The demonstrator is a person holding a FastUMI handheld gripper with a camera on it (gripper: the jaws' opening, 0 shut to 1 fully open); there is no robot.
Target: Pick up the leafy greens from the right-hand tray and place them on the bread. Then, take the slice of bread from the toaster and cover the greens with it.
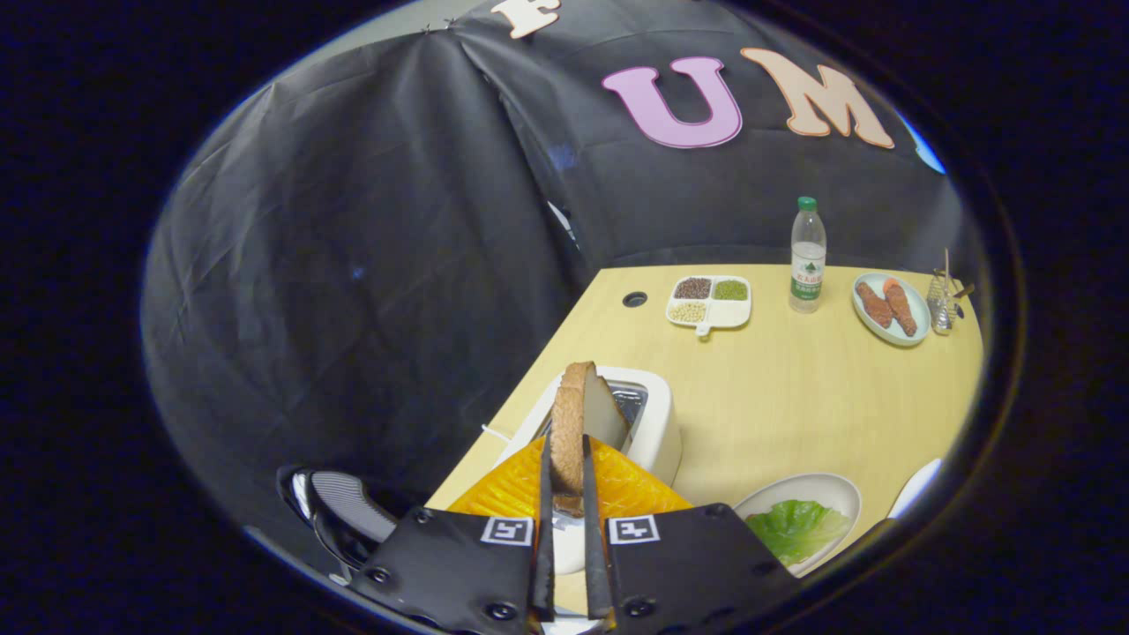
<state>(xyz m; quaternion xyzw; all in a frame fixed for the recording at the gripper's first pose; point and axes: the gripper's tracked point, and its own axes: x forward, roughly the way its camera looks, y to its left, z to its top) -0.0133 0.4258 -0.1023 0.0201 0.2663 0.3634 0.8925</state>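
Note:
A slice of brown-crusted bread (578,397) stands on edge between my fingers, and my gripper (564,441) is shut on its lower part. The slice is raised just over the slot of the white toaster (657,423), which stands directly beyond the fingers near the table's left edge. To the right of the fingers, a white plate (833,489) holds the leafy greens (794,529). I cannot tell whether bread lies under the greens.
Far across the light wooden table (776,397) are a divided white tray of beans (710,300), a water bottle (807,256), a plate with sausages (891,309) and a small glass holder (942,304). Another white dish edge (913,489) lies right of the greens. A chair (340,511) stands off the table's left edge.

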